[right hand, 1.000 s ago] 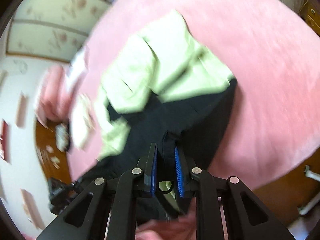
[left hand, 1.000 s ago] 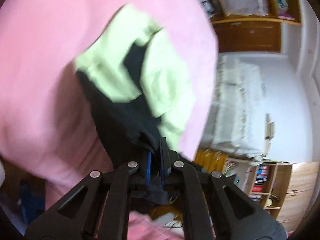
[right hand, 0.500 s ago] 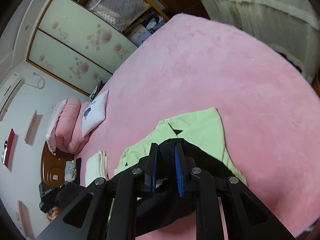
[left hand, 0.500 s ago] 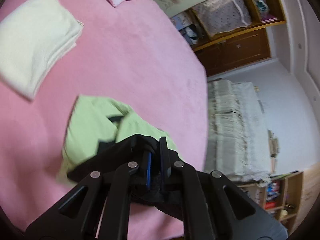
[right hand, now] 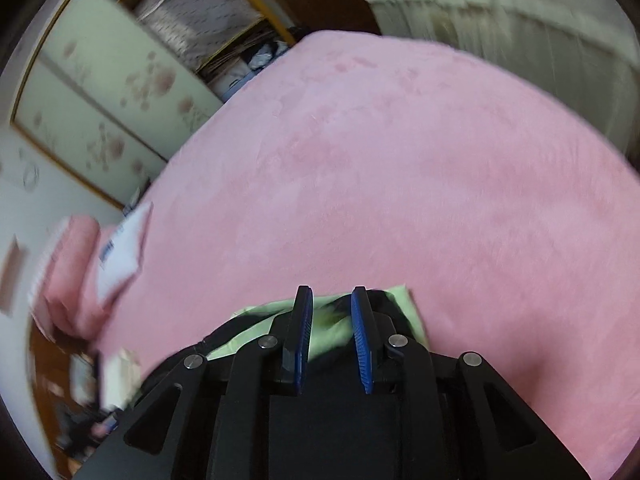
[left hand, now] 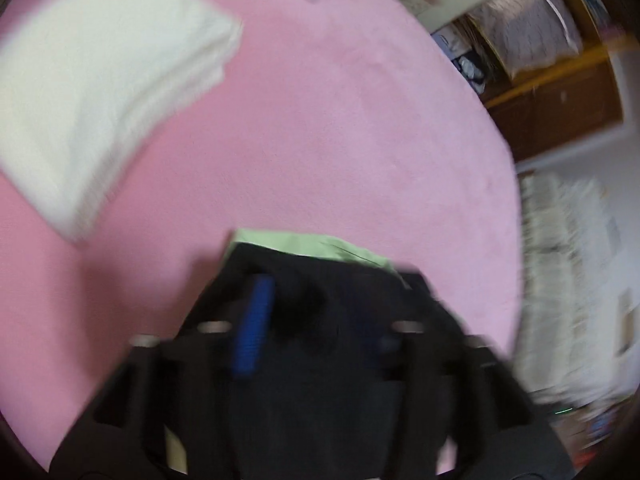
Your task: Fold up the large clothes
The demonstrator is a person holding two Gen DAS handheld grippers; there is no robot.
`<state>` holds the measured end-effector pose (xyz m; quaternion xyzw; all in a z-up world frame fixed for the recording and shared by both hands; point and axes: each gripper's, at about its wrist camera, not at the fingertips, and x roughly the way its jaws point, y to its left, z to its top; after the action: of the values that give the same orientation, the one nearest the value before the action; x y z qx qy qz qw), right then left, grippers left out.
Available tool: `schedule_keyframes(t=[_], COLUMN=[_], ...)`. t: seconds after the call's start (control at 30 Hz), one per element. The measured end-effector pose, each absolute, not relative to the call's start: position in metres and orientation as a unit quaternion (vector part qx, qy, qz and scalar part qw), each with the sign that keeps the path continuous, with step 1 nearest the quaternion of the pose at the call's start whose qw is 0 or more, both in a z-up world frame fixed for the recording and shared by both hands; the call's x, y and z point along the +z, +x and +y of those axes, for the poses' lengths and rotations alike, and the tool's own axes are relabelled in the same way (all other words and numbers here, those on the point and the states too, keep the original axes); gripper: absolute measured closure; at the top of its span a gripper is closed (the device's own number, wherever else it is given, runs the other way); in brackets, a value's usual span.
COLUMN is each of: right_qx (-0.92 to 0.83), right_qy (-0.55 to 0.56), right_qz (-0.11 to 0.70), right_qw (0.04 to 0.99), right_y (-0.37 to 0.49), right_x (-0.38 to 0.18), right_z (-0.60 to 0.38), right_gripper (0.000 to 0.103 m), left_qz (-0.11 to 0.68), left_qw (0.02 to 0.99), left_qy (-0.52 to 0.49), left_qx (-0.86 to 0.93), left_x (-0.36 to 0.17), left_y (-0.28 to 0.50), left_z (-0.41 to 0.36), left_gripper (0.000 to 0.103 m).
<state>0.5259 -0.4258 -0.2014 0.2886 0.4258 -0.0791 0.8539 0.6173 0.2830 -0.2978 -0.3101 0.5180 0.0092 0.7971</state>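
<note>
A light green and black garment [left hand: 320, 246] lies on the pink bed [left hand: 320, 120], mostly hidden under my grippers. In the blurred left wrist view my left gripper [left hand: 312, 300] has its blue pads [left hand: 254, 320] spread apart, with black cloth between and below them. In the right wrist view my right gripper [right hand: 331, 320] is open, its blue pads [right hand: 362, 340] apart over the garment [right hand: 332, 332], holding nothing.
A folded cream cloth [left hand: 100, 92] lies on the bed at the left. A white pillow [right hand: 124, 248] and a pink rolled quilt [right hand: 68, 276] lie at the bed's far side. Wooden cabinets [left hand: 560, 104] and a sliding wardrobe [right hand: 100, 100] stand beyond the bed.
Both grippers brought the garment down onto the bed, folding the black part over the green, and then opened. Both have dropped lower, close over the garment.
</note>
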Motion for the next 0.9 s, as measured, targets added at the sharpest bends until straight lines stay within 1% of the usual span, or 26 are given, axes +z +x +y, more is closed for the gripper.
schedule_keyframes(t=[0.03, 0.1, 0.23, 0.33, 0.4, 0.47, 0.5, 0.53, 0.6, 0.67, 0.7, 0.77, 0.8, 0.83, 0.9], right_qx=[-0.067, -0.05, -0.001, 0.049, 0.07, 0.103, 0.118, 0.131, 0.153, 0.163, 0.152, 0.148, 0.145, 0.142, 0.131], right_qy=[0.274, 0.25, 0.194, 0.202, 0.219, 0.225, 0.22, 0.213, 0.217, 0.226, 0.218, 0.206, 0.206, 0.21, 0.217], right_qz=[0.422, 0.42, 0.433, 0.455, 0.492, 0.524, 0.532, 0.535, 0.538, 0.563, 0.576, 0.58, 0.572, 0.563, 0.555], right_qw=[0.861, 0.871, 0.88, 0.866, 0.84, 0.815, 0.809, 0.807, 0.8, 0.778, 0.773, 0.774, 0.781, 0.787, 0.792], right_y=[0.523, 0.504, 0.464, 0.435, 0.418, 0.406, 0.399, 0.393, 0.388, 0.388, 0.389, 0.391, 0.392, 0.392, 0.391], right_x=[-0.196, -0.191, -0.186, -0.209, -0.233, -0.255, -0.263, -0.268, -0.279, -0.299, -0.31, -0.319, -0.32, -0.319, -0.319], right_z=[-0.417, -0.403, -0.361, -0.321, -0.287, -0.252, -0.234, -0.217, -0.197, -0.181, -0.176, -0.174, -0.18, -0.188, -0.208], right_gripper=[0.072, 0.066, 0.066, 0.066, 0.067, 0.073, 0.079, 0.08, 0.08, 0.08, 0.082, 0.091, 0.098, 0.101, 0.103], left_qz=[0.509, 0.487, 0.49, 0.498, 0.53, 0.551, 0.555, 0.562, 0.589, 0.64, 0.647, 0.64, 0.632, 0.62, 0.602], left_qw=[0.811, 0.84, 0.853, 0.854, 0.838, 0.825, 0.822, 0.816, 0.799, 0.766, 0.76, 0.766, 0.774, 0.785, 0.794], left_qy=[-0.287, -0.237, -0.176, -0.139, -0.089, -0.045, -0.038, -0.033, -0.02, -0.01, -0.018, -0.033, -0.028, -0.016, 0.029], left_qx=[0.012, 0.016, -0.022, -0.06, -0.093, -0.117, -0.125, -0.133, -0.121, -0.065, -0.056, -0.043, -0.029, 0.0, 0.08], left_x=[-0.292, -0.271, -0.258, -0.262, -0.275, -0.292, -0.298, -0.306, -0.326, -0.355, -0.361, -0.362, -0.359, -0.355, -0.353], left_y=[0.612, 0.594, 0.554, 0.522, 0.503, 0.489, 0.481, 0.476, 0.468, 0.467, 0.466, 0.466, 0.466, 0.466, 0.467], left_z=[0.278, 0.258, 0.205, 0.16, 0.118, 0.083, 0.074, 0.065, 0.054, 0.053, 0.055, 0.064, 0.069, 0.078, 0.103], left_gripper=[0.031, 0.031, 0.031, 0.031, 0.031, 0.031, 0.035, 0.04, 0.04, 0.042, 0.043, 0.047, 0.051, 0.052, 0.052])
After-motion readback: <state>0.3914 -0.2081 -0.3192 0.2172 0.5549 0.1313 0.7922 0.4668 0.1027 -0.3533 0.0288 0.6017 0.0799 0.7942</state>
